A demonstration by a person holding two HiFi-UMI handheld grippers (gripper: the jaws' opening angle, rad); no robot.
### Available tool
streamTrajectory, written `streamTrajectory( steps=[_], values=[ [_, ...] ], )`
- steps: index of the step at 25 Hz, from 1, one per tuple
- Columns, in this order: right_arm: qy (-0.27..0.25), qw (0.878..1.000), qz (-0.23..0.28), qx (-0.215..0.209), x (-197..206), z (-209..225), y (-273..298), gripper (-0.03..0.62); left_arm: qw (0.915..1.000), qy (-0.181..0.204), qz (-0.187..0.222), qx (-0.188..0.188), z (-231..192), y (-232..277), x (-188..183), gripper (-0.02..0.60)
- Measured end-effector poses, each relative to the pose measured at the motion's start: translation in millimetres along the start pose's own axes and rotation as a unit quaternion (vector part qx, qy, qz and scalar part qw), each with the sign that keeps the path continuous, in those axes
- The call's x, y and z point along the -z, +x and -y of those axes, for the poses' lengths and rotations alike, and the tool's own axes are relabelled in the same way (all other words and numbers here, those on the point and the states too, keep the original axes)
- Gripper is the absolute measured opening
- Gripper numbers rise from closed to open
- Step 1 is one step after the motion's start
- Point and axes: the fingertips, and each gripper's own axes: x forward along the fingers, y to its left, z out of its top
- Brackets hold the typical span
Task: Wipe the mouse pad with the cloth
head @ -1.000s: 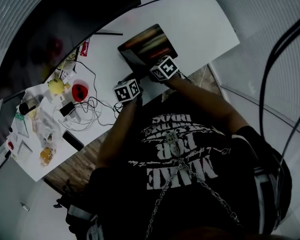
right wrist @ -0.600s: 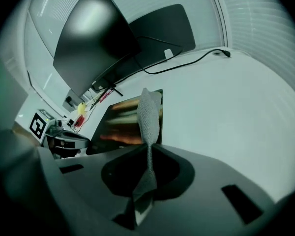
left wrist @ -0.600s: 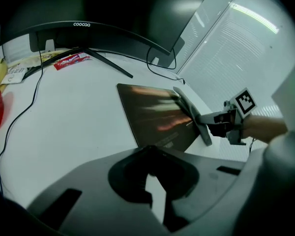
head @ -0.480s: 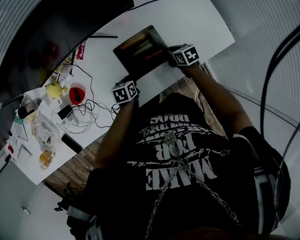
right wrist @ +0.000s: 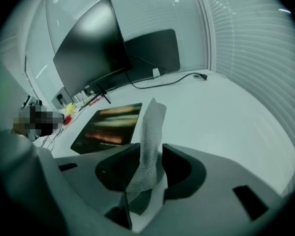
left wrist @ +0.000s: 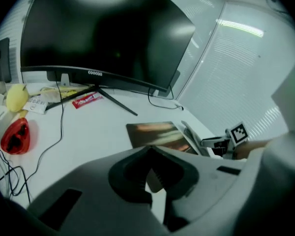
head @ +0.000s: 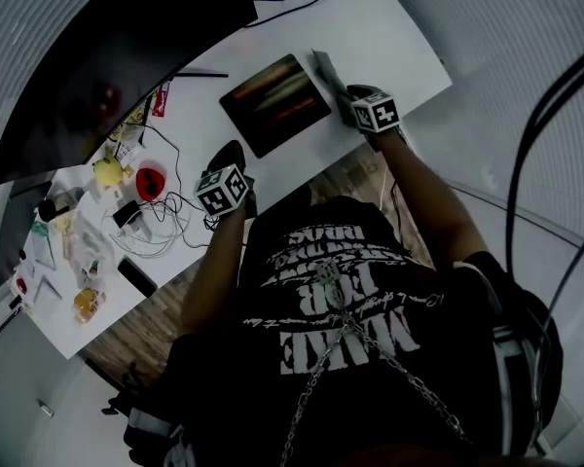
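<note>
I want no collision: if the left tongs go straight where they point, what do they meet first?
Probably the mouse pad, near its closer edge; depth is unclear, so the desk just before it could come first.

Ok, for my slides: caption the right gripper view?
Right gripper's fingers, just opened, flank the grey woven cloth; dark rectangular mouse pad lies ahead on the white desk.

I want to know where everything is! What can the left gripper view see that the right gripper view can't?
Only the left gripper view: the right gripper from outside, with its marker cube. Only the right gripper view: that gripper's jaws, just opened, with the cloth standing between them. Both: the mouse pad, the cloth, the monitor and the white table.
</note>
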Motion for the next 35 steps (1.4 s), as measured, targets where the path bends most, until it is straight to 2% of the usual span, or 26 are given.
streamTrajectory(
  steps=[3,5,7,9,11,13,15,19,23,35],
  values=[
    [-0.025,0.996,0.09,0.006,-25,-8,-45,0.138,0.9977,0.015,0.066,0.001,16,-34,-33,0.005],
    [-0.037,0.983,0.178,-0.003,-50,-24,-98,0.138,0.9929,0.034,0.114,0.005,36,-61,-56,0.005],
    [-0.055,0.961,0.269,-0.022,-78,-53,-165,0.138,0.9847,0.062,0.163,0.006,60,-91,-81,0.005],
    [-0.098,0.934,0.341,-0.027,-97,-87,-233,0.135,0.9707,0.105,0.216,0.002,88,-123,-103,0.005],
    [-0.14,0.913,0.382,-0.012,-100,-112,-286,0.074,0.9544,0.146,0.261,0.0,117,-153,-116,0.005],
    [-0.151,0.905,0.397,0.008,-90,-123,-320,0.027,0.9456,0.162,0.282,0.007,142,-176,-114,0.006],
    [-0.146,0.905,0.4,0.022,-75,-124,-338,0.002,0.9435,0.162,0.289,0.016,159,-193,-105,0.005],
    [-0.156,0.905,0.394,0.032,-50,-125,-352,0.001,0.9377,0.172,0.302,0.012,177,-212,-82,0.005],
    [-0.157,0.903,0.399,0.02,-39,-138,-362,0.0,0.9339,0.181,0.308,0.015,191,-227,-64,0.006],
    [-0.137,0.905,0.401,0.017,-9,-150,-379,0.0,0.934,0.183,0.307,0.016,203,-248,-33,0.006]
  ],
)
